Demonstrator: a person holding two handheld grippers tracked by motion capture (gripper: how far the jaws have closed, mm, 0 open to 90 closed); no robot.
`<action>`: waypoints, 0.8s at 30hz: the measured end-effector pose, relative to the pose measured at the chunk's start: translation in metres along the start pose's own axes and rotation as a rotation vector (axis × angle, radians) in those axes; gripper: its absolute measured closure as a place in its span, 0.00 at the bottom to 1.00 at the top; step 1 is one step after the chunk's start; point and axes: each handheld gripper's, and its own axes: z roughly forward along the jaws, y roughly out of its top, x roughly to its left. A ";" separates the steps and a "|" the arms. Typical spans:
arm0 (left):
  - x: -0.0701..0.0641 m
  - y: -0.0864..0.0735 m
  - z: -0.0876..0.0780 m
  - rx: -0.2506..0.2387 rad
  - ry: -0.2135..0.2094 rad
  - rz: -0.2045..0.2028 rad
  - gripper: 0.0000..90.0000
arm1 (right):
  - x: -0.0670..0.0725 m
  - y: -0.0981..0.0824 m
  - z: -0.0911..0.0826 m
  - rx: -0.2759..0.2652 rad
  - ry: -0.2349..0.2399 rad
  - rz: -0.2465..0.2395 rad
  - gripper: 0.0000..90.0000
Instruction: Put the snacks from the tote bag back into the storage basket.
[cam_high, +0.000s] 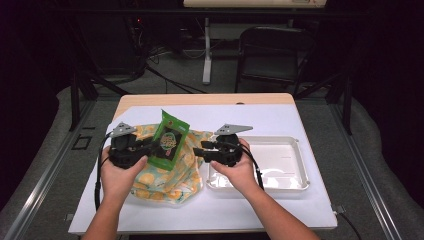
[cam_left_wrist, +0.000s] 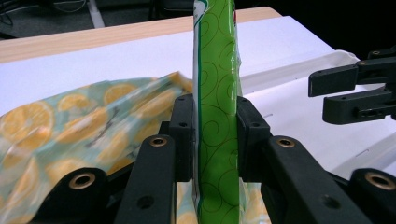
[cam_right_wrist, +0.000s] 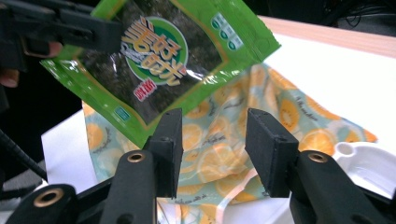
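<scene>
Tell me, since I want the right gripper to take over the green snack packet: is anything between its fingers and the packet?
Nothing visible. The right gripper is open with an empty gap, and the green snack packet, clamped upright in the left gripper, hangs just ahead of it above the lemon-print bag.

Setting is looking like a lab or recording studio. A white-covered table (cam_high: 260, 120) is standing alone on grey carpet, dark surroundings enclosing it. Loose cables (cam_high: 165, 75), metal stand legs (cam_high: 206, 60) and a black chair (cam_high: 272, 55) are sitting behind.
</scene>
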 end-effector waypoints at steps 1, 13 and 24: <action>-0.002 0.003 0.003 -0.002 -0.005 0.001 0.81 | -0.003 0.000 -0.003 -0.008 0.003 0.007 0.63; -0.032 0.024 0.024 -0.031 -0.063 0.036 0.81 | -0.018 -0.003 -0.018 -0.048 0.016 0.068 0.57; -0.052 0.034 0.037 -0.045 -0.116 0.061 0.81 | -0.035 -0.010 -0.019 -0.061 0.035 0.171 0.54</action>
